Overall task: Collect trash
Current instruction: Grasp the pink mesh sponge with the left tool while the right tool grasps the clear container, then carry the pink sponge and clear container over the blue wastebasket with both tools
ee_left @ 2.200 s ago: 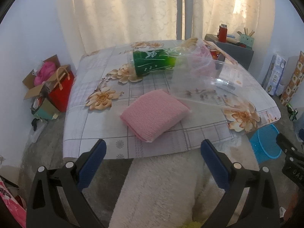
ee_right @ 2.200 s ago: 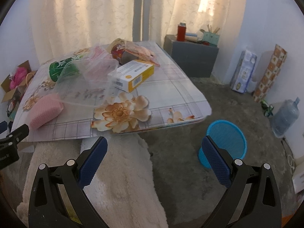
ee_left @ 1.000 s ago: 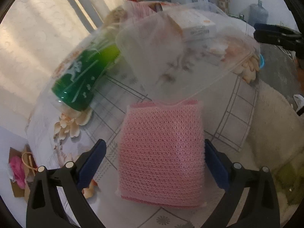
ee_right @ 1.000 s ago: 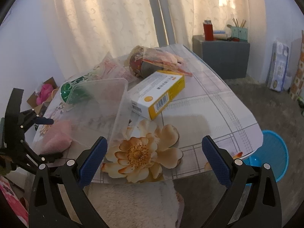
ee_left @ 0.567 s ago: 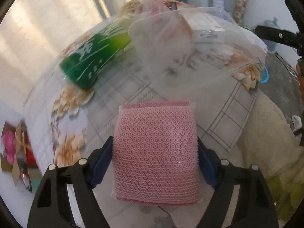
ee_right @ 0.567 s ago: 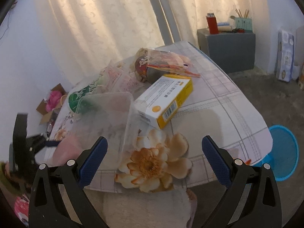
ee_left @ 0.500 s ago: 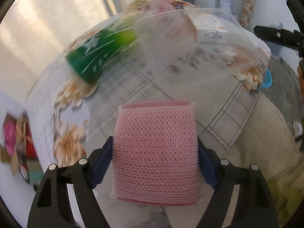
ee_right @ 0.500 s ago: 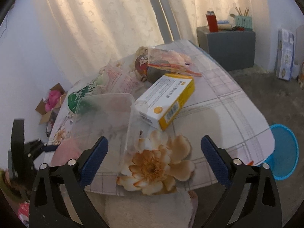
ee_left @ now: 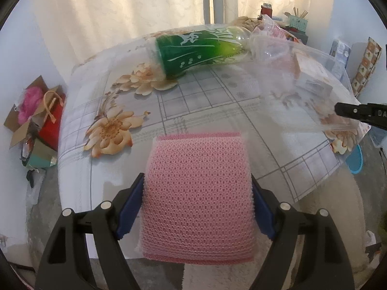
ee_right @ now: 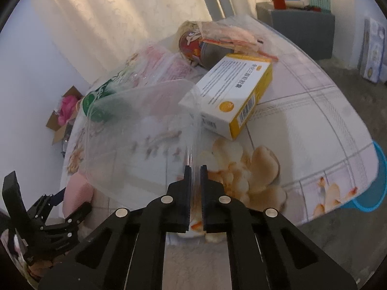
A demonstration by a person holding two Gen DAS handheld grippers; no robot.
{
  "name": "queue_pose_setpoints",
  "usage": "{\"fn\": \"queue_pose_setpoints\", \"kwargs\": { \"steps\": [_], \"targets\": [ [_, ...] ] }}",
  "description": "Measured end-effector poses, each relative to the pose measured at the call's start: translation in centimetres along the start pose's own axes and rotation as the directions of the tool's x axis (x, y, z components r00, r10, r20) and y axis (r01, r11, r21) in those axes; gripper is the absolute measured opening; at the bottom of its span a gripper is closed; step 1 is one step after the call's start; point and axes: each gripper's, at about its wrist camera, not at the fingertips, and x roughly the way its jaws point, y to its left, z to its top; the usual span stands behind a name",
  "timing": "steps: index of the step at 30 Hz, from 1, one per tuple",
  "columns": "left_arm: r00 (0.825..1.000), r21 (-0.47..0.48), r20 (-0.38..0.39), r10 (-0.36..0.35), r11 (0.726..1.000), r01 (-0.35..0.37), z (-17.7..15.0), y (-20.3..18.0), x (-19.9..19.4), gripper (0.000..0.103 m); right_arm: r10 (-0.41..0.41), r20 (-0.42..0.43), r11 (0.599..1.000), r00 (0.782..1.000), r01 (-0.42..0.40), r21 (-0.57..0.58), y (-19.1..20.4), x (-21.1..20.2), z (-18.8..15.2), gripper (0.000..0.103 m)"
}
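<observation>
My left gripper [ee_left: 197, 181] is shut on a pink mesh sponge [ee_left: 198, 205], its blue pads pressing both sides, at the near edge of the flowered table [ee_left: 205, 111]. My right gripper [ee_right: 195, 169] has its jaws closing tight on the thin rim of a clear plastic container [ee_right: 135, 133], which runs between the fingertips. The same container [ee_left: 302, 77] shows at the right of the left wrist view, with the right gripper [ee_left: 358, 112] at its edge. A green bottle [ee_left: 193, 48] lies on its side behind. A white and yellow box [ee_right: 232, 91] rests against the container.
A snack can under a crumpled wrapper [ee_right: 205, 46] lies at the table's far end. A blue basket [ee_right: 372, 193] stands on the floor by the right corner. A cardboard box with pink stuff [ee_left: 29, 111] sits on the floor at left; a grey cabinet [ee_right: 300, 29] stands behind.
The left jaws closed on the pink sponge and the wrist rolled, so the table swung round in its view. The right gripper moved to the clear container and shut on its rim.
</observation>
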Motion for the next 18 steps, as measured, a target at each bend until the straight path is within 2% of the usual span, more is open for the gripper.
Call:
{"fn": "queue_pose_setpoints", "kwargs": {
  "steps": [8, 12, 18],
  "targets": [
    [0.999, -0.040, 0.025, -0.021, 0.999, 0.022, 0.1, 0.5, 0.3, 0.078, -0.047, -0.012, 0.998, 0.999, 0.047, 0.028, -0.1, -2.7, -2.5, 0.003],
    [0.999, -0.058, 0.036, -0.033, 0.998, 0.035, 0.4, 0.9, 0.6, 0.078, -0.072, 0.008, 0.997, 0.997, 0.072, 0.040, -0.3, -3.6, -3.0, 0.003],
    [0.989, -0.152, 0.078, -0.128, 0.979, 0.138, 0.3, 2.7, 0.3, 0.078, -0.101, 0.062, 0.995, 0.993, 0.100, 0.021, 0.3, -5.1, -2.6, 0.002]
  ]
}}
